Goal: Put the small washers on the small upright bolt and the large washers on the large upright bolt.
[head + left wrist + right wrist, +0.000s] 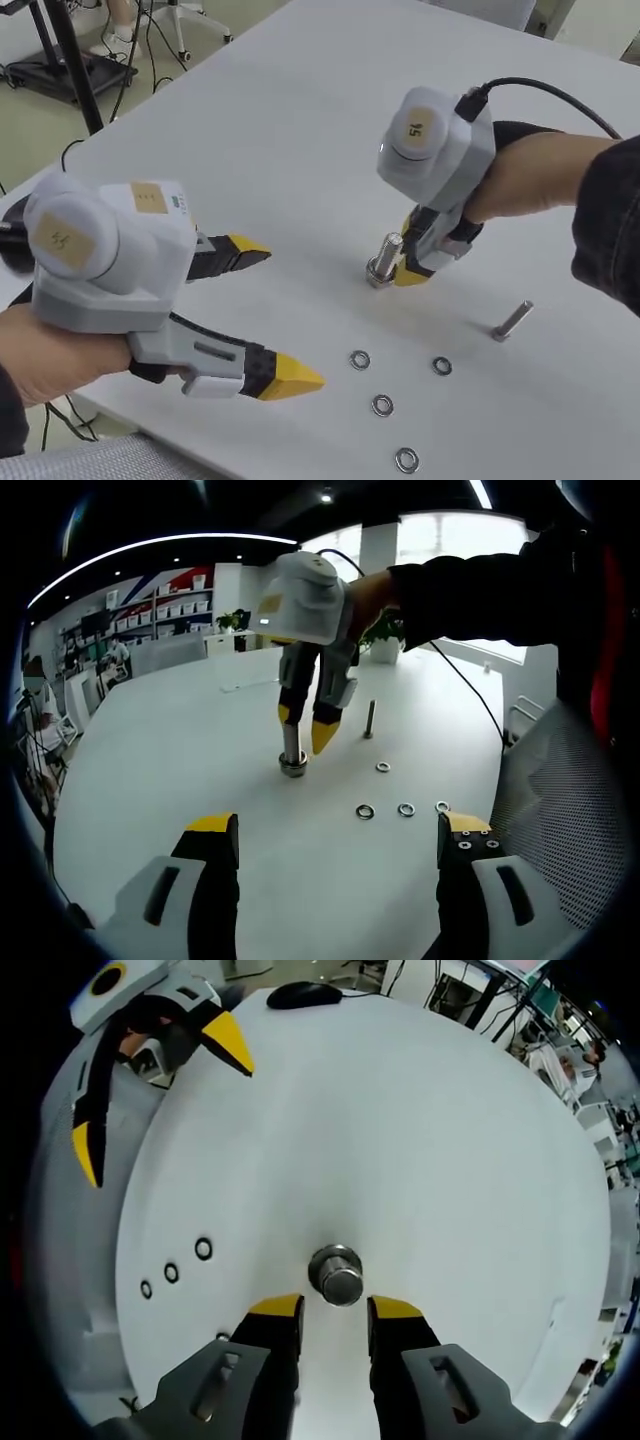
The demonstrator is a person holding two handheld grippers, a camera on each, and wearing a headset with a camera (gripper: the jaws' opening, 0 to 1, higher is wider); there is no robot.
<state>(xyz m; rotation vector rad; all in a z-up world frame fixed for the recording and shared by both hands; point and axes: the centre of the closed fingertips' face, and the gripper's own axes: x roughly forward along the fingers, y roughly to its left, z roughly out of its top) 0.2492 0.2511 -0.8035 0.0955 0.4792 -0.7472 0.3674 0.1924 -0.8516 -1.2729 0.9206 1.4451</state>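
Four washers (382, 405) lie loose on the white table (280, 130), near the thin bolt (512, 320). The right gripper (408, 270) hangs over the thick shiny bolt (385, 258), jaws slightly apart, holding nothing. The left gripper (290, 316) is well aside, jaws spread wide.

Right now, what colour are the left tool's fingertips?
Yellow fingertips on the left tool; head view shows it best.

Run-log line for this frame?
right hand-held gripper: open, tips at large upright steel bolt | left hand-held gripper: open, empty | four steel ring washers: loose on white table | small upright steel bolt: bare
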